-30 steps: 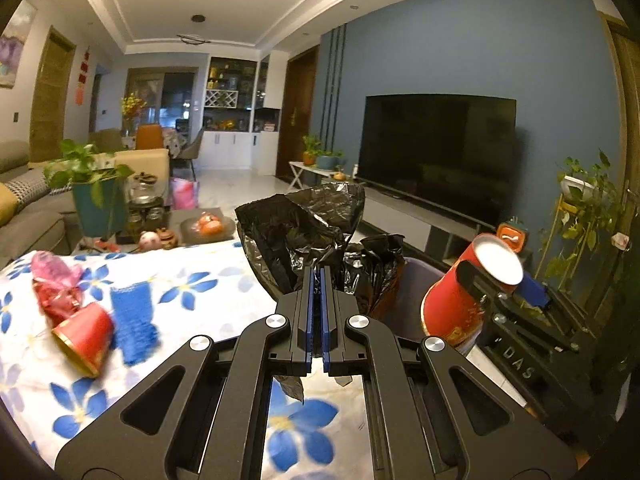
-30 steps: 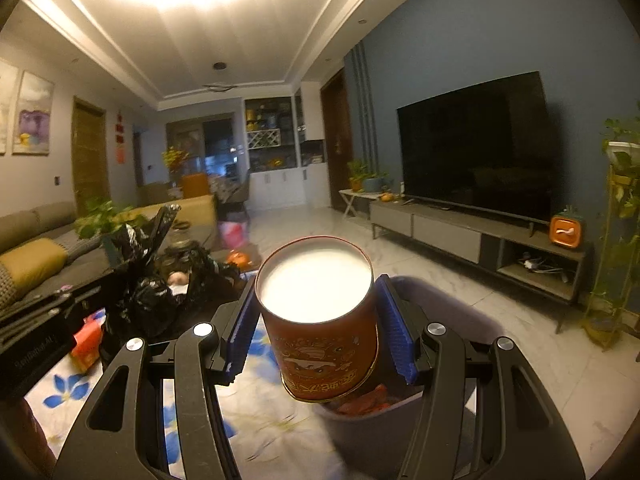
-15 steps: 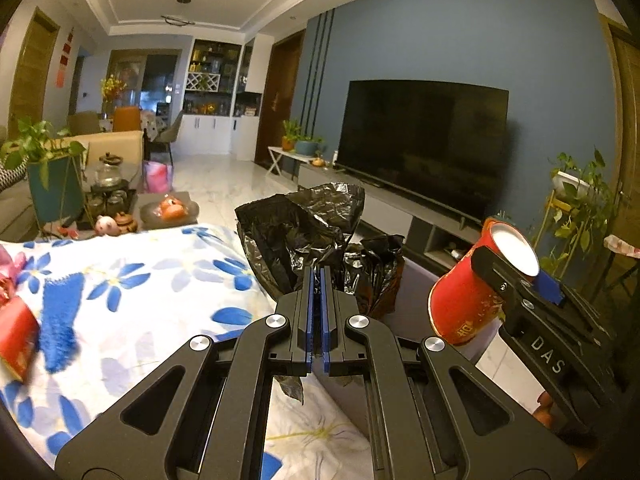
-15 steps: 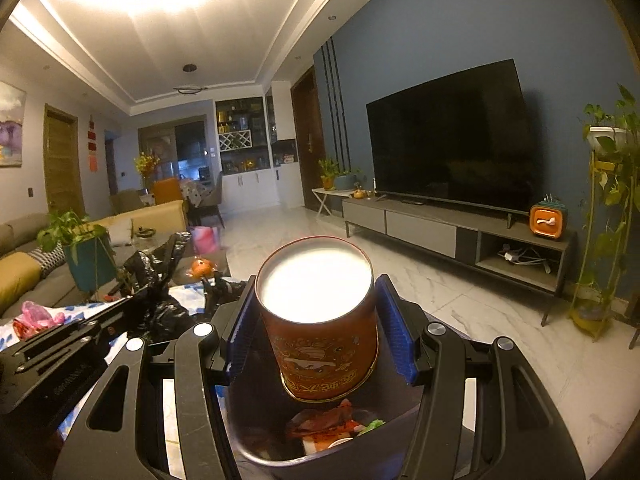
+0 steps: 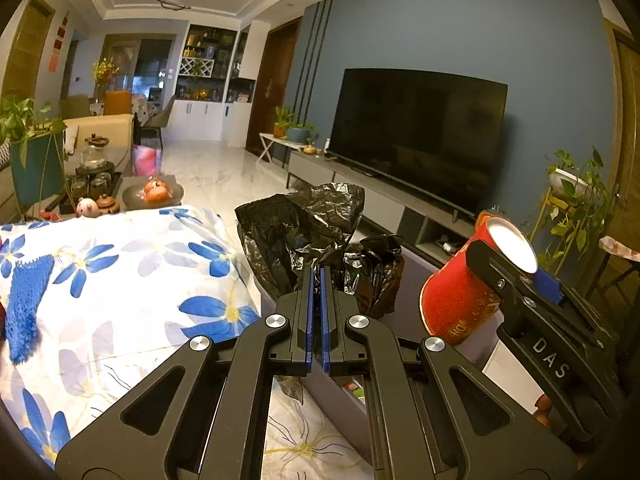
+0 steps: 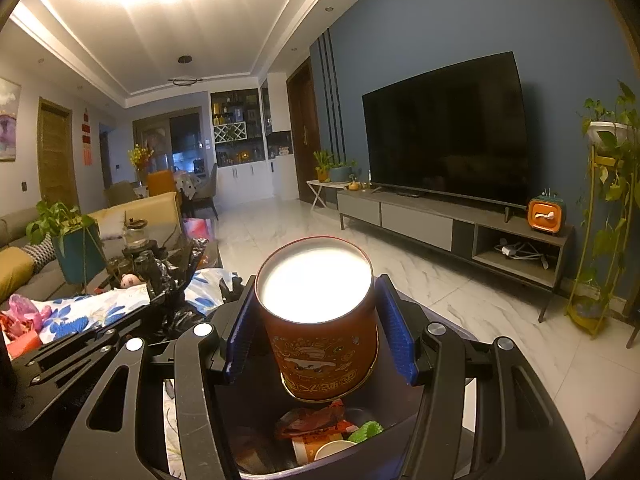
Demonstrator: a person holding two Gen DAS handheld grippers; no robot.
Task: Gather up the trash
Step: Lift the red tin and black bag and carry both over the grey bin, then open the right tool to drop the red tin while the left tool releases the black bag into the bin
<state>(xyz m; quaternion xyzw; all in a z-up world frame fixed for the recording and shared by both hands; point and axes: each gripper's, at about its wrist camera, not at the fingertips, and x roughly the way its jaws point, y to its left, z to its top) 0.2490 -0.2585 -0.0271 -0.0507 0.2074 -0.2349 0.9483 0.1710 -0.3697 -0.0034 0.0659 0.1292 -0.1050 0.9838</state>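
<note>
My left gripper [image 5: 316,276] is shut on the edge of a crumpled black trash bag [image 5: 296,232], which bunches up just past its fingertips. My right gripper [image 6: 316,292] is shut on a red paper cup [image 6: 320,344] with gold print, its white inside facing the camera. In the left wrist view the red cup [image 5: 456,300] hangs tilted at the right, in the right gripper [image 5: 516,276]. Under the cup stands a dark grey bin [image 6: 404,428] with wrappers and a small cup inside. The left gripper [image 6: 172,280] and the bag [image 6: 160,276] are just left of the bin.
A table with a blue-flowered cloth [image 5: 120,280] lies left of the bin, with a blue knitted cloth [image 5: 24,308] and pink and red wrappers [image 6: 20,320] on it. Behind it are a tea set, a potted plant and a sofa. A TV stand [image 6: 420,224] lines the right wall.
Both grippers moved right and slightly down toward the bin. The trash on the table slid out of the left view, and the bin's contents came into sight under the held cup.
</note>
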